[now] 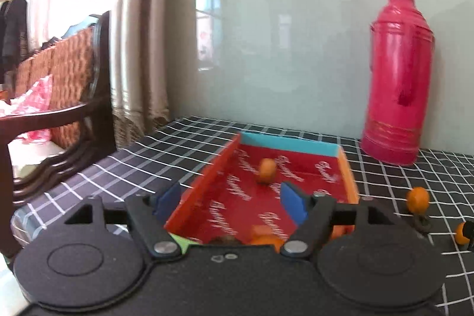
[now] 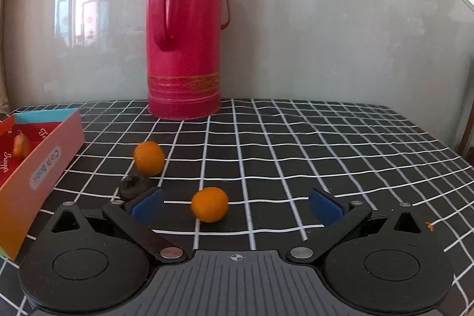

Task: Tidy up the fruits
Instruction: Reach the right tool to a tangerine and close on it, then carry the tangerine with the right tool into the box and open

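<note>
Outside: two oranges (image 2: 149, 158), one thermos (image 2: 185, 28).

A glossy grey-green wall panel (image 2: 326, 34) reflects a window, beside beige curtains (image 1: 139, 34) and a dark-framed wicker bench (image 1: 59, 73).

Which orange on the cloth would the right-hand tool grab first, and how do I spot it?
Find the tall red flask at the back of the checked cloth. Two oranges lie in front of it, outside the box. Yours is the nearer orange, between the right gripper's open jaws; the other orange lies beside a dark lump.
</note>
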`<state>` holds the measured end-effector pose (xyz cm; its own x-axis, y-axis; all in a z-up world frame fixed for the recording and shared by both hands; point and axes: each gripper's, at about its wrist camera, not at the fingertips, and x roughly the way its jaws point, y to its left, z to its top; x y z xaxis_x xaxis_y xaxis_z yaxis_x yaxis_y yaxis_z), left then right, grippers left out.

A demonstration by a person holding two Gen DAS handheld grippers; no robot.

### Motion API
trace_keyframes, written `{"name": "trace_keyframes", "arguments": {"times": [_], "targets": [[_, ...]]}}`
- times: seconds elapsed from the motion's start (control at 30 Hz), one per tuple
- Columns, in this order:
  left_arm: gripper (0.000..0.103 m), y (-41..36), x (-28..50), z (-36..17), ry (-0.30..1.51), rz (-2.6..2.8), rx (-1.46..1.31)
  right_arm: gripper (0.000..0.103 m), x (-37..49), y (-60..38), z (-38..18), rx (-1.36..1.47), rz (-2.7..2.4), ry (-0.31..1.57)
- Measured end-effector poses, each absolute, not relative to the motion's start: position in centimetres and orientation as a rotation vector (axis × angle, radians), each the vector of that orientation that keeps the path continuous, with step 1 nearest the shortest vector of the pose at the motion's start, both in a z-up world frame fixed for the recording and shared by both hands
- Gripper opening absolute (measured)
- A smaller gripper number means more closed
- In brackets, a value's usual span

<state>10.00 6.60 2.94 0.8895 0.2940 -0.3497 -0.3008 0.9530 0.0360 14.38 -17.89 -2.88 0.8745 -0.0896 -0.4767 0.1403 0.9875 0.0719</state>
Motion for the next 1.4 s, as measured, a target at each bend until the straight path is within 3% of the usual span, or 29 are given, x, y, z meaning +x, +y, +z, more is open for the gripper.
{"name": "trace_keyframes", "arguments": {"times": [0.17,0.23,0.27,0.43,0.47,0.5,0.57,1.4], "targets": [[0.072,8.7,9.2,3.2,0.362,0.354,-0.038,0.102,15.3,-17.3,-3.2,0.125,-0.112,0.504],[0.073,9.4,8.8,3.3,0.363,0.368,-0.041,0.092,15.7,-17.1,-3.2,0.123,-0.112,0.510],[0.074,9.8,8.6,3.2,0.365,0.376,-0.041,0.079,16.0,-17.0,-3.3,0.125,-0.108,0.525],[0.076,11.6,7.7,3.2,0.369,0.413,-0.048,0.076,17.2,-16.8,-4.0,0.156,-0.122,0.589],[0.076,12.0,7.6,3.2,0.371,0.421,-0.049,0.072,17.4,-16.7,-4.1,0.153,-0.125,0.598],[0.076,12.3,7.4,3.2,0.371,0.427,-0.049,0.052,17.7,-16.6,-4.2,0.155,-0.120,0.617],[0.077,13.0,7.1,3.2,0.370,0.443,-0.048,0.033,17.9,-16.5,-4.4,0.153,-0.124,0.627],[0.080,17.2,4.6,2.8,0.387,0.526,-0.088,0.032,12.7,-7.7,-0.1,0.098,0.313,0.341]]}}
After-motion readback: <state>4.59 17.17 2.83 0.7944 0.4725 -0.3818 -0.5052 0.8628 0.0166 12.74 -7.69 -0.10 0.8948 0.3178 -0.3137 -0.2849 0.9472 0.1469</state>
